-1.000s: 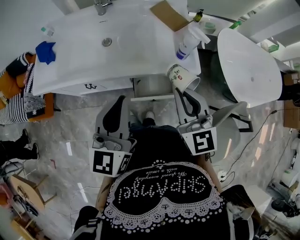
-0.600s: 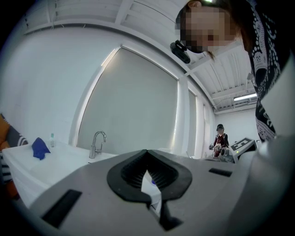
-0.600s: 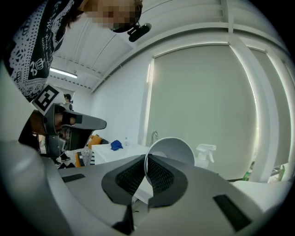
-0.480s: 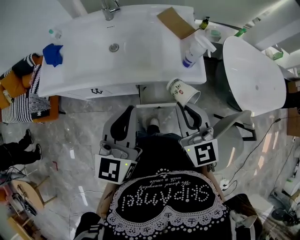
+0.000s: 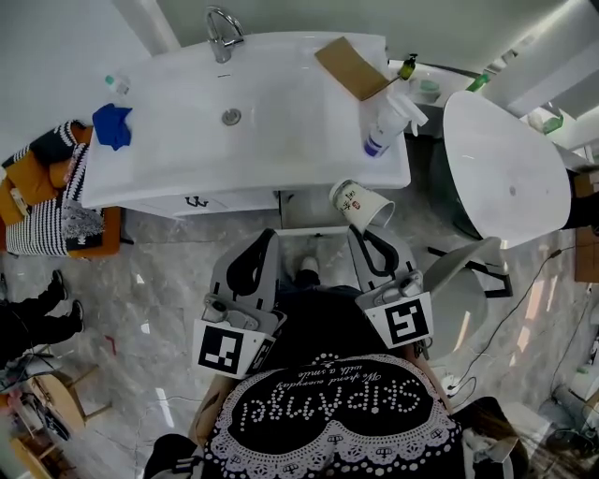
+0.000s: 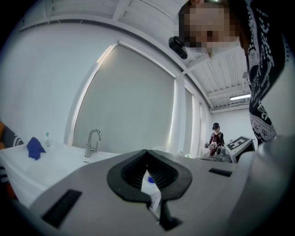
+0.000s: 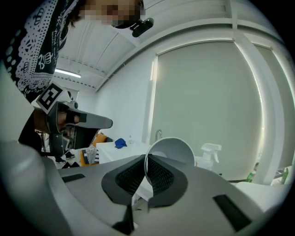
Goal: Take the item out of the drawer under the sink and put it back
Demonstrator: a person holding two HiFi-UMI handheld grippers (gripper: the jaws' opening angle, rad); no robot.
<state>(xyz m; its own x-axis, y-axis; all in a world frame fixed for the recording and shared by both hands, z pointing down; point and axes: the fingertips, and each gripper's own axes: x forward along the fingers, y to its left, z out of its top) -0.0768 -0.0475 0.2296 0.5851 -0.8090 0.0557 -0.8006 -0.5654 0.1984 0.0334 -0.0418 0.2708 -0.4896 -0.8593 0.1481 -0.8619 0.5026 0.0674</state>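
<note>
A white paper cup [image 5: 360, 203] with red and green print lies tilted in the air just in front of the sink counter [image 5: 281, 112]. My right gripper [image 5: 358, 229] is shut on its rim. In the right gripper view the cup [image 7: 173, 150] shows its open mouth, its wall pinched between the black pads [image 7: 159, 175]. My left gripper [image 5: 267, 236] hangs beside it, shut and empty, its jaws meeting in the left gripper view [image 6: 148, 154]. Below the counter edge, the white front of the drawer [image 5: 314, 227] juts out between the two grippers; its inside is hidden.
On the counter stand a faucet [image 5: 220, 23], a spray bottle [image 5: 388, 117], a cardboard piece [image 5: 348, 67] and a blue cloth [image 5: 112, 126]. A big white oval tub [image 5: 510, 164] fills the right. A striped cloth [image 5: 42, 201] lies on an orange seat at the left. Another person [image 6: 215, 138] stands far back.
The head view has shifted, so more of the sink and faucet shows. Both grippers have hardly moved, and the cup stays in the right one.
</note>
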